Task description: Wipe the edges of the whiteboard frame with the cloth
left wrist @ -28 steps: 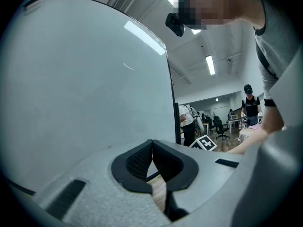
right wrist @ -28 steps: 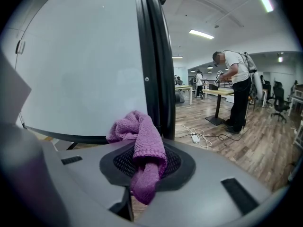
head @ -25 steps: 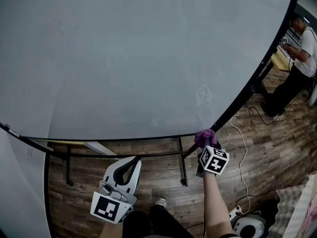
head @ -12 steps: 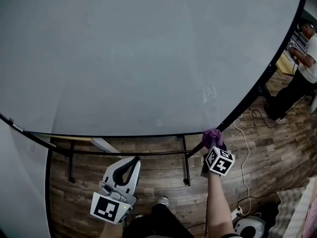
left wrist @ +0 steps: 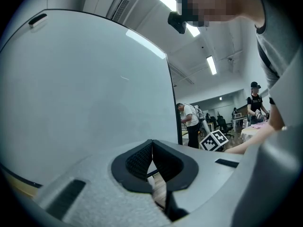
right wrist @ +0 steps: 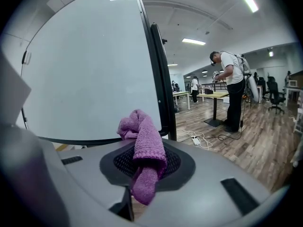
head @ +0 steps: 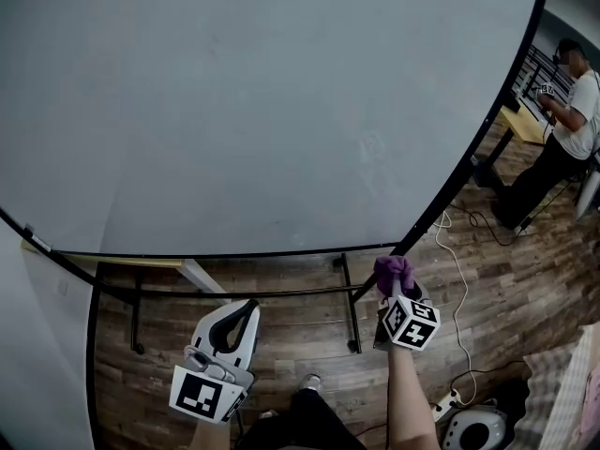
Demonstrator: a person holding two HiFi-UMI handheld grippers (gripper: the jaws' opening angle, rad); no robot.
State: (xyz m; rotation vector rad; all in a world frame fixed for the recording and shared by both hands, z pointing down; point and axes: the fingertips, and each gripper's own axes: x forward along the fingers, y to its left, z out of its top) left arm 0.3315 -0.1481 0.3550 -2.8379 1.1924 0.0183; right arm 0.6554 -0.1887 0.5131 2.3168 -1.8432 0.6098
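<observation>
The right gripper (head: 397, 289) is seen clamped on a purple knitted cloth (head: 392, 270). In the right gripper view the cloth (right wrist: 144, 143) is pinched between the two jaws of the gripper (right wrist: 146, 163), with a bunched end standing up above the jaws and a shorter end hanging below them. The bunched end is held close under the lower right corner of the whiteboard frame (head: 466, 174). Whether the cloth is actually pressed against the black frame (right wrist: 157, 74) cannot be told.

The left gripper (head: 240, 313) is held lower and to the left, well apart from the board. Its jaws are seen closed tip to tip in the left gripper view (left wrist: 152, 151), and nothing is gripped between them.

The large pale whiteboard (head: 262, 111) is bordered by the thin black frame, and most of the head view is filled by it. It is carried on a black metal stand (head: 348, 300), which is set on a wood-plank floor (head: 291, 340). A white cable (head: 456, 279) is laid across the floor to the right of the stand. Farther to the right, a person (head: 565, 111) is seen standing at a table.
</observation>
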